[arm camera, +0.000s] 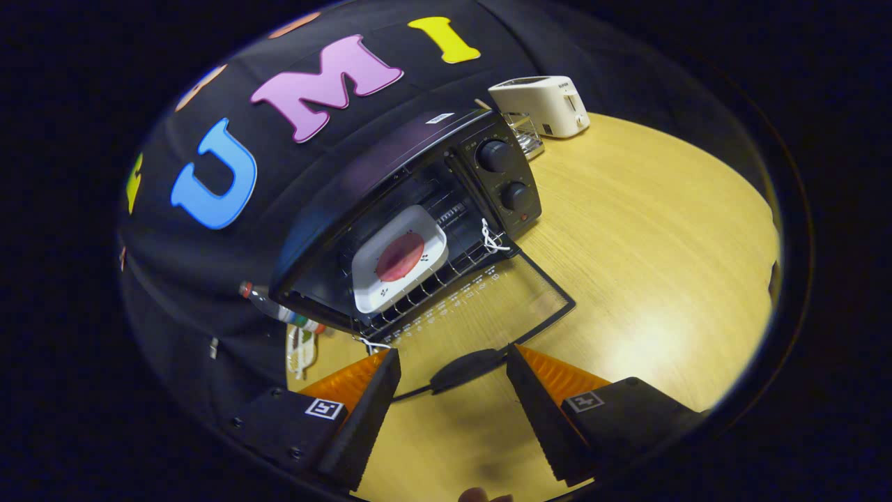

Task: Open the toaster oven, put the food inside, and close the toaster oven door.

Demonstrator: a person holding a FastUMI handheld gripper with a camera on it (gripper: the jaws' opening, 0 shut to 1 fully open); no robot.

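A black toaster oven (pixel 390 202) stands on the wooden table (pixel 648 230) with its glass door (pixel 488 307) folded down flat toward me. Inside, on the wire rack, rests a white square plate (pixel 398 259) holding a round red slice of food (pixel 401 256). The door's black handle (pixel 465 369) lies just ahead of my fingertips, between them. My gripper (pixel 453 362) is open, its fingers wide apart on either side of the handle without touching it. Nothing is held.
A white pop-up toaster (pixel 543 104) stands beyond the oven at the back, with a small wire rack (pixel 526 136) beside it. A plastic bottle (pixel 279 310) lies left of the oven. Bare tabletop stretches to the right.
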